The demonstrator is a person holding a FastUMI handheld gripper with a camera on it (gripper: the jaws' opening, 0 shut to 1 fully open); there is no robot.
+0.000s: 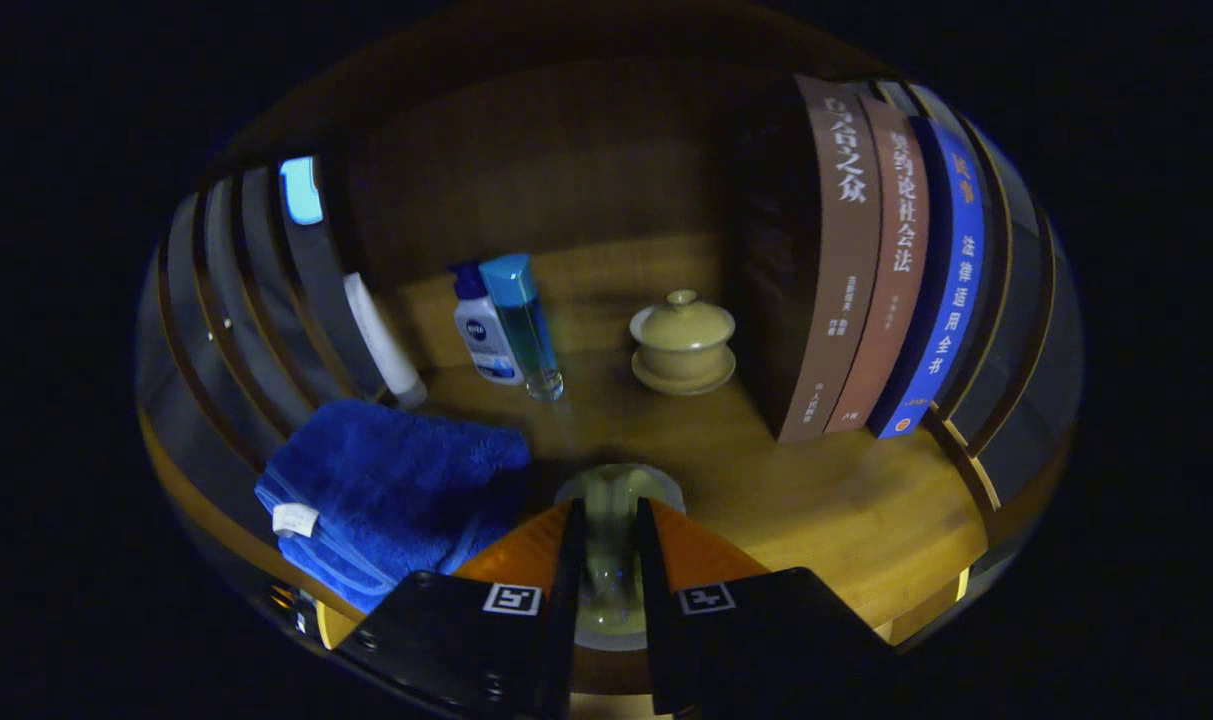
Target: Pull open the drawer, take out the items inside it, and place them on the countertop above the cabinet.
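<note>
The tongs (611,520) are drawn close together and clamped on a small clear glass (614,500), which stands between the two fingers (569,560) with its round rim showing just past their tips and its body running down the narrow gap between them. Both fingers press against the sides of the glass, and it sits low over the wooden surface (846,500), though whether its base touches the wood cannot be told. Just to the left of the tongs lies a folded blue towel (386,490) with a small white tag at its near corner; its right edge comes close to the left finger. Ahead of the tongs, well beyond the glass, stand two bottles side by side and touching: a white bottle (486,345) with a blue pump top, and to its right a taller clear bottle (526,330) with a blue cap and bluish liquid inside, leaning slightly. To the right of these, apart from them, sits a pale yellowish lidded cup (682,335) on its own saucer (684,378). Farther right, a row of upright books (866,270) stands on the surface, their spines turned toward the tongs: two brown ones and a blue one. Left of the bottles, a white tube-shaped thing (384,340) leans against the dark slatted side (236,300). Behind everything is a dim wooden back panel (546,160).
</note>
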